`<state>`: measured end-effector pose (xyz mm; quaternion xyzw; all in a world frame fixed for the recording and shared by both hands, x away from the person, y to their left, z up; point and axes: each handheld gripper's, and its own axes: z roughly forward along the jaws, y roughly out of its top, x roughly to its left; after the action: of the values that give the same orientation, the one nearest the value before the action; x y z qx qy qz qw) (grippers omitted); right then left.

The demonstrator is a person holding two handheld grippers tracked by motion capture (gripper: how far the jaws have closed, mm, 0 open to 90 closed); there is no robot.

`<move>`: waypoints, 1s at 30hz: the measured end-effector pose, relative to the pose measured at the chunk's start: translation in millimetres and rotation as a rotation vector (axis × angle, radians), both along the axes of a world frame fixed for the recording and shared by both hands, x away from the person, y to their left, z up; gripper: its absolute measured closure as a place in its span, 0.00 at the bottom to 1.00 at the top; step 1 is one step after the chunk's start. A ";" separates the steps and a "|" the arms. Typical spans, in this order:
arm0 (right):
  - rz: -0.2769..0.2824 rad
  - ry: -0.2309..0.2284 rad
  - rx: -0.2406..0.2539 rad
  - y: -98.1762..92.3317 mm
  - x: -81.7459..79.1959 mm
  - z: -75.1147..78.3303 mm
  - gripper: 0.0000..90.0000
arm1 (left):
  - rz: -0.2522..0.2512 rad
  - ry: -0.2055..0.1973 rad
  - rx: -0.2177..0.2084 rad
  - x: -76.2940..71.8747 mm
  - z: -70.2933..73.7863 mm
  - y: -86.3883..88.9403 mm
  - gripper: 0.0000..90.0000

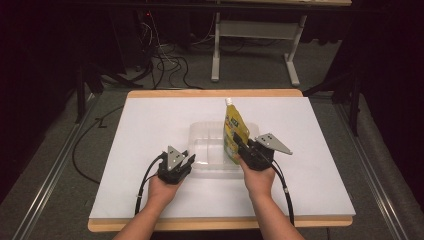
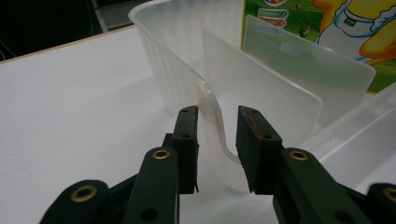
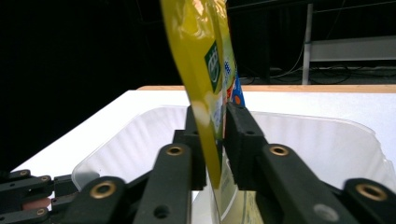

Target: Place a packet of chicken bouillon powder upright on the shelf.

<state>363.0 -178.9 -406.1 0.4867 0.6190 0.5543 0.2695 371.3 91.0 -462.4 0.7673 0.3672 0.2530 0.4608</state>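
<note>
I can read almost no lettering here. The yellow pouch (image 1: 234, 132) standing in the clear plastic tray (image 1: 200, 145) carries printed graphics, but its brand name is too blurred for me to make out in the high view. In the right gripper view, a small green badge (image 3: 213, 67) on the pouch holds white letters I cannot decipher. In the left gripper view, the pouch shows a cartoon figure and small unreadable badges.
</note>
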 end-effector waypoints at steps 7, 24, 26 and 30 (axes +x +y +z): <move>0.017 0.008 -0.032 -1.0 0.9 1.1 0.68 | 0.004 0.005 -0.005 -0.6 0.0 -0.3 0.78; 0.092 0.018 -0.118 -2.9 -4.1 7.8 0.38 | 0.006 0.006 -0.037 -1.3 5.6 5.3 0.56; 0.099 0.012 -0.130 -4.6 -7.6 9.3 0.35 | 0.001 0.011 -0.051 -2.6 8.5 7.8 0.54; 0.115 0.002 -0.149 -11.5 -17.2 12.9 0.30 | -0.023 0.012 -0.070 -7.1 16.2 13.7 0.51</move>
<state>345.9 -190.4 -393.1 0.4295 0.6857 0.5208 0.2724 364.1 104.7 -446.2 0.7564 0.3698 0.2304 0.4879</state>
